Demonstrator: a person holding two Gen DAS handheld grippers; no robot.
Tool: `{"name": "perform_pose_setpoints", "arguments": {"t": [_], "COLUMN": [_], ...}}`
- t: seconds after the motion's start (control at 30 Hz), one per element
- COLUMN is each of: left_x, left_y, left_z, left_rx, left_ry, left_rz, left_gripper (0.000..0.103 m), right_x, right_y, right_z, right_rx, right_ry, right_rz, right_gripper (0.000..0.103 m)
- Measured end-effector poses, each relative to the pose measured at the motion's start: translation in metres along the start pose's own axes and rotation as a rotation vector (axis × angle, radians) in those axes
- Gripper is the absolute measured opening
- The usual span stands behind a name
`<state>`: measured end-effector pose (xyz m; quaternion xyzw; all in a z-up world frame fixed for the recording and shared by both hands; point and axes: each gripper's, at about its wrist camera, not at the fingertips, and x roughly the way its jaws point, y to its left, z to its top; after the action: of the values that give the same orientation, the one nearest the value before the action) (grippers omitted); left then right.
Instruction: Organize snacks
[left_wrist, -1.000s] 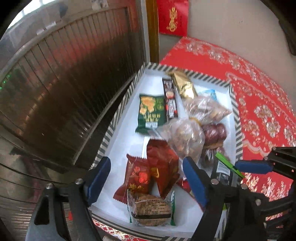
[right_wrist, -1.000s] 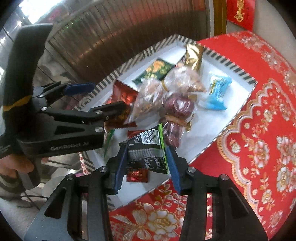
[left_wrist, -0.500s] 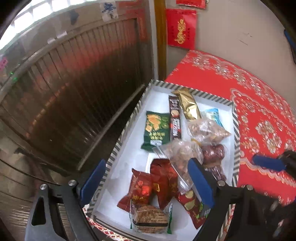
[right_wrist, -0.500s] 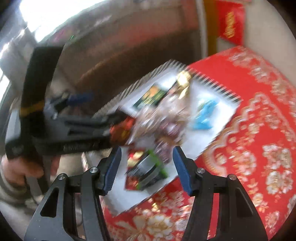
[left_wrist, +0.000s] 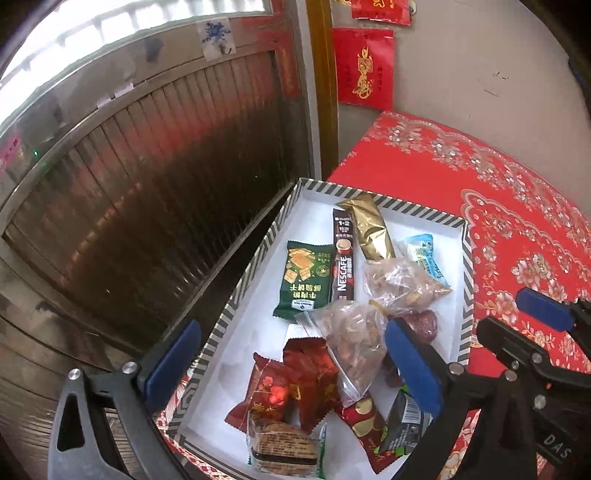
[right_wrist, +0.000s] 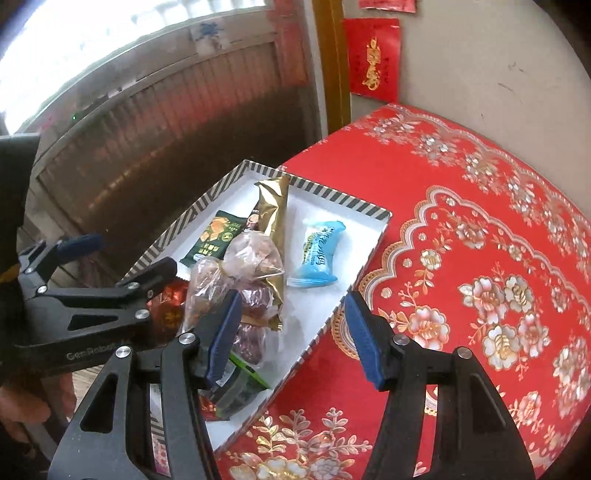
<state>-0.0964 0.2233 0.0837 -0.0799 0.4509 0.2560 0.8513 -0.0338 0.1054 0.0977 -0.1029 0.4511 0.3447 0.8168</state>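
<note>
We hold both tools wide, gripping nothing: left tool, right tool. Snacks sit in a shallow rectangular box, white inside with a striped rim, on the worktop under a red floral cloth. Inside: glossy gold packet, crinkly clear nut bags, flat green cracker pack, blue candy, dark pouch at the near end.

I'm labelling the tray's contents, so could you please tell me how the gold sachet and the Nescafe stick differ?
The gold sachet is plain shiny foil and wider; the Nescafe stick is dark brown, printed with a logo and cup picture, and narrower. The gold sachet angles slightly across the striped tray; the Nescafe stick lies straighter, beside the green cracker packet. Both are long, sealed, and lie flat side by side.
</note>
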Motion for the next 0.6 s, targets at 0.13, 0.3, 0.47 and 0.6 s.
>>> {"name": "perform_pose_setpoints", "arguments": {"t": [0.13, 0.3, 0.47, 0.6], "left_x": [0.002, 0.0043, 0.0021, 0.0026], "left_y": [-0.0038, -0.0017, -0.0002, 0.0026], "left_z": [-0.0018, -0.0037, -0.0042, -0.0057], "left_rx": [0.017, 0.009, 0.012, 0.008], "left_ry": [0.015, 0.03, 0.025, 0.03], "left_rz": [-0.013, -0.037, -0.031, -0.031], "left_gripper": [0.102, 0.102, 0.102, 0.102], "right_x": [0.0045, 0.0057, 0.0064, 0.0096], "right_y": [-0.0013, -0.0006, 0.0006, 0.0024], "right_z": [0.0005, 0.0001, 0.0013, 0.0014], "right_rx": [0.008, 0.009, 0.004, 0.002], "right_ry": [0.009, 0.015, 0.016, 0.028], "right_rz": [0.008, 0.018, 0.02, 0.021], "right_gripper": [0.058, 0.058, 0.058, 0.058]}}
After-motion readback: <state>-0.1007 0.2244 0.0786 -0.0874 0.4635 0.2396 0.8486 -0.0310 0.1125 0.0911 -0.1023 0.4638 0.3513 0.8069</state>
